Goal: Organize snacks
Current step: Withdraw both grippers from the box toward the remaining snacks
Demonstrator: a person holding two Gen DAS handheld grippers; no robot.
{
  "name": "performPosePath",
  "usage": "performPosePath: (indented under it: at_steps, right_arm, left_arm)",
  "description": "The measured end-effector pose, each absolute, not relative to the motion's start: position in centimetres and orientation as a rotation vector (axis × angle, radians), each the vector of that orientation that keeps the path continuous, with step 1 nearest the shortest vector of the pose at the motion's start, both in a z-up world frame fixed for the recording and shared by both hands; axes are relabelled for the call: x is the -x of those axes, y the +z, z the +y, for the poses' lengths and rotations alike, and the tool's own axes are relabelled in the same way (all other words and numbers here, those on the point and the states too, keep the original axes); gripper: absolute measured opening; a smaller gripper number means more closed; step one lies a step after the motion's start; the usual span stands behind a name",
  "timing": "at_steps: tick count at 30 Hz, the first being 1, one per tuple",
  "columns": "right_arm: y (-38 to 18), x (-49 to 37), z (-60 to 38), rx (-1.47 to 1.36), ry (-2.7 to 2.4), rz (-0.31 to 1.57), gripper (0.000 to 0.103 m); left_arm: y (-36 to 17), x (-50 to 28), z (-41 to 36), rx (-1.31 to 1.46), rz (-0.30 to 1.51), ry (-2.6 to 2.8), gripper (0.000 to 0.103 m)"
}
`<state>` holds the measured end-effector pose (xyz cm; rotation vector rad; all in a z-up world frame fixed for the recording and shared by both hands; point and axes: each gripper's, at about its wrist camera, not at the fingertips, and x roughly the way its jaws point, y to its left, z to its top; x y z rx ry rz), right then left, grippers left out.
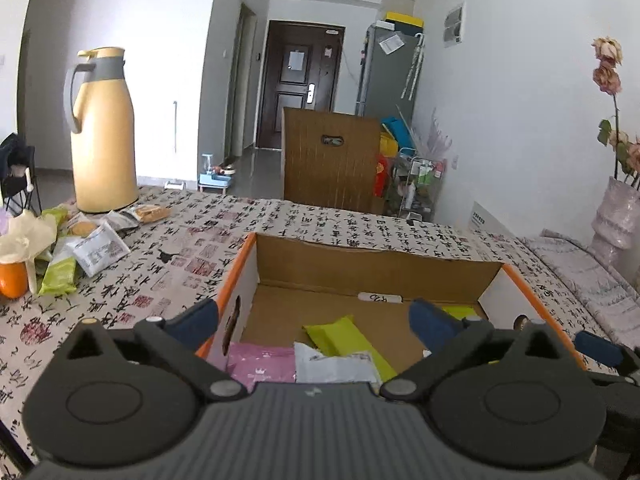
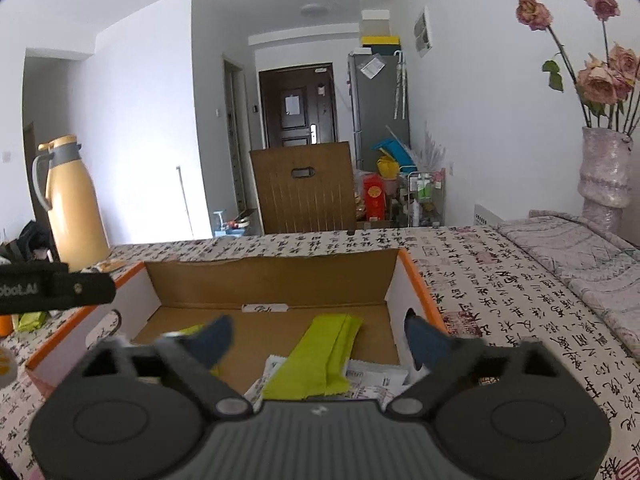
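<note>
From your left wrist view, the table wears a calligraphy-print cloth (image 1: 320,220), with a yellow thermos jug (image 1: 104,132) standing at its far left and a wooden chair back (image 1: 330,160) beyond the far edge. The orange-edged cardboard box (image 1: 376,256) sits just ahead; your left gripper (image 1: 316,316) hangs at its near left corner, jaws spread wide with nothing between them. Inside lie a green packet (image 1: 344,336), a pink packet (image 1: 260,362) and a grey one (image 1: 336,366), partly cut off by the gripper body. More snack packets (image 1: 80,248) lie loose on the cloth at left, well apart from the box.

From your right wrist view, your right gripper (image 2: 320,338) is also spread wide and empty over the box (image 2: 272,276), above a green packet (image 2: 320,360) lying on white printed packets (image 2: 376,380). Bare cloth runs rightward to a vase of dried roses (image 2: 606,172).
</note>
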<state>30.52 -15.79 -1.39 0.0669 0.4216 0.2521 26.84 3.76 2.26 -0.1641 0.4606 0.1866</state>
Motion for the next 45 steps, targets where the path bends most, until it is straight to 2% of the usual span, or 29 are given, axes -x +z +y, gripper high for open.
performPosePath:
  at_steps: [17,30,45]
  right_arm:
    - [0.0,-29.9,-16.1,-0.062,0.263,0.405,0.103]
    - [2.5,-25.6,-16.3,-0.043,0.281,0.392,0.103]
    - [0.8,-20.1,-19.2,-0.036,0.248,0.451,0.103]
  left_arm:
    - [3.8,-26.0,3.5,0.166,0.451,0.208,0.103]
    - [6.0,-21.0,3.6,0.154,0.432,0.210,0.103]
    - [3.3,-16.3,4.3,0.145,0.516,0.205,0.103]
